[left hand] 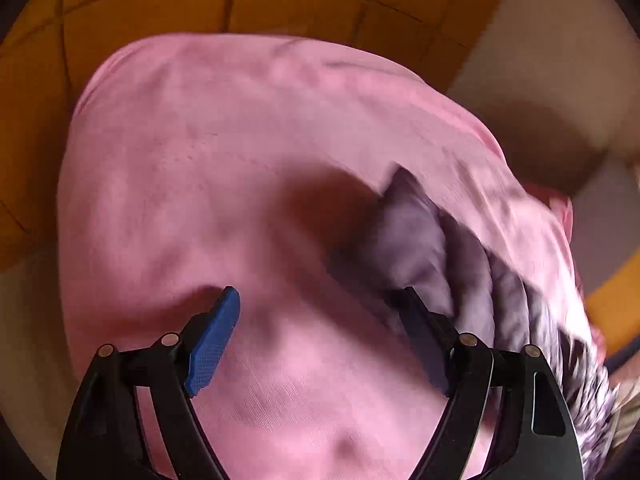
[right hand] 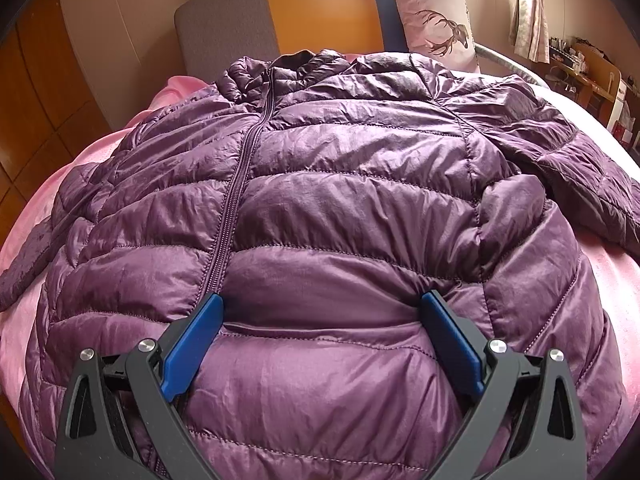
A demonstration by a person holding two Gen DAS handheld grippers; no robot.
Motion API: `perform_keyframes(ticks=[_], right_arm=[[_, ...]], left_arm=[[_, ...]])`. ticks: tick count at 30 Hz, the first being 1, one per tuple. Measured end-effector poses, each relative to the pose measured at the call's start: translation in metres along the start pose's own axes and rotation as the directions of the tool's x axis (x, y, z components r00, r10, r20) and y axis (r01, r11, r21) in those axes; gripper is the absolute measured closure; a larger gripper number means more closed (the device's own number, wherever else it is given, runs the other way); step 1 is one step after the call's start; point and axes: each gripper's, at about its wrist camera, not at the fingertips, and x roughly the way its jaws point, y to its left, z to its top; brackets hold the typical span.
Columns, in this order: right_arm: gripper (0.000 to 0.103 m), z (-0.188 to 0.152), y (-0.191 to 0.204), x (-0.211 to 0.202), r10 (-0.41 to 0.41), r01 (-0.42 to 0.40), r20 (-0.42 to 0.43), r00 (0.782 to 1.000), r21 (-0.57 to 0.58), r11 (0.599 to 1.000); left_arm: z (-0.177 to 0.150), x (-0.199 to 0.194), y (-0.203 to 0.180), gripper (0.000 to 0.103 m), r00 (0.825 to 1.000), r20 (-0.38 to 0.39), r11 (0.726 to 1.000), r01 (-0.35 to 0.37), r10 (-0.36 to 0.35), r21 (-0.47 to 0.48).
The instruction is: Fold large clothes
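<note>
A purple quilted puffer jacket (right hand: 340, 184) lies front up on a pink bed cover (right hand: 24, 240), zipper closed, collar at the far end, one sleeve stretched to the right (right hand: 580, 160). My right gripper (right hand: 320, 312) is open, its blue pads low over the jacket's hem area, holding nothing. In the left wrist view, which is blurred, my left gripper (left hand: 320, 304) is open above the pink cover (left hand: 200, 160), and a purple sleeve (left hand: 420, 240) of the jacket lies just beyond its right finger.
A grey and orange headboard (right hand: 280, 16) and a deer-print pillow (right hand: 436, 16) stand behind the jacket. Wooden floor tiles (left hand: 240, 8) lie beyond the bed edge on the left. A desk with clutter (right hand: 592, 72) stands at the far right.
</note>
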Motion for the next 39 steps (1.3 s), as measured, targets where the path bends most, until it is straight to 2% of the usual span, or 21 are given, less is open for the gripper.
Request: perform_keyframes(ticks=[1,2,4,6,8,9,11,15,18,20,22,24,25,26,28,32,39], right_arm=[[0.004,0.001,0.000,0.000,-0.004,0.004,-0.001,1.000,-0.002,1.000],[0.004,0.000,0.001,0.001,-0.008,0.008,-0.001,1.000,-0.005,1.000],[0.004,-0.001,0.003,0.001,-0.015,0.015,-0.002,1.000,-0.010,1.000],[0.004,0.000,0.004,0.002,-0.022,0.022,-0.003,1.000,-0.015,1.000],[0.004,-0.001,0.005,0.003,-0.027,0.027,-0.003,1.000,-0.018,0.999],[0.004,-0.001,0.005,0.003,-0.029,0.029,-0.003,1.000,-0.019,0.999],[0.004,-0.001,0.005,0.003,-0.030,0.030,-0.003,1.000,-0.020,0.999],[0.004,-0.002,0.005,0.003,-0.029,0.028,-0.003,1.000,-0.019,0.999],[0.004,-0.001,0.006,0.003,-0.030,0.030,-0.003,1.000,-0.020,0.999],[0.004,-0.001,0.005,0.003,-0.029,0.029,-0.003,1.000,-0.019,0.999],[0.004,-0.001,0.006,0.003,-0.030,0.030,-0.003,1.000,-0.020,0.999],[0.004,-0.002,0.005,0.003,-0.030,0.030,-0.003,1.000,-0.020,0.999],[0.004,-0.002,0.005,0.002,-0.030,0.030,-0.002,1.000,-0.019,0.999],[0.004,-0.002,0.006,0.003,-0.029,0.029,-0.001,1.000,-0.019,0.999],[0.004,-0.002,0.006,0.003,-0.029,0.029,0.001,1.000,-0.018,0.999],[0.004,-0.002,0.006,0.003,-0.029,0.029,-0.005,1.000,-0.017,0.999],[0.004,0.003,0.000,-0.017,-0.016,0.015,-0.008,1.000,-0.030,0.999]], left_arm=[[0.008,0.002,0.013,0.024,1.000,-0.009,1.000,0.025,-0.025,-0.013],[0.012,0.003,0.016,0.029,0.999,-0.009,0.999,0.032,-0.032,-0.015],[0.017,0.006,0.011,0.044,0.997,-0.005,0.997,0.077,-0.077,0.012],[0.016,0.013,0.000,0.081,0.989,-0.040,0.989,0.143,-0.142,0.039],[0.013,0.015,-0.003,0.096,0.983,-0.051,0.982,0.180,-0.177,0.059],[0.007,0.009,-0.002,0.100,0.983,-0.036,0.980,0.181,-0.178,0.082],[0.000,0.001,0.001,0.101,0.981,-0.019,0.978,0.192,-0.191,0.088],[-0.017,-0.031,0.018,0.102,0.983,0.020,0.977,0.178,-0.181,0.114],[-0.025,-0.052,0.023,0.102,0.990,0.055,0.981,0.124,-0.133,0.148],[-0.032,-0.064,0.016,0.102,0.994,0.086,0.980,0.054,-0.072,0.190],[-0.039,-0.080,0.013,0.096,0.991,0.117,0.976,0.038,-0.064,0.212],[-0.045,-0.094,0.010,0.071,0.987,0.149,0.973,0.028,-0.064,0.230],[-0.050,-0.104,0.006,0.055,0.982,0.175,0.970,0.027,-0.071,0.241],[-0.053,-0.111,0.003,0.047,0.978,0.193,0.968,0.028,-0.078,0.250],[-0.061,-0.126,-0.005,0.046,0.971,0.216,0.960,0.035,-0.098,0.279],[-0.077,-0.142,-0.024,0.046,0.966,0.215,0.937,0.063,-0.144,0.344],[-0.109,-0.163,-0.058,0.046,0.955,0.208,0.879,0.094,-0.213,0.468]])
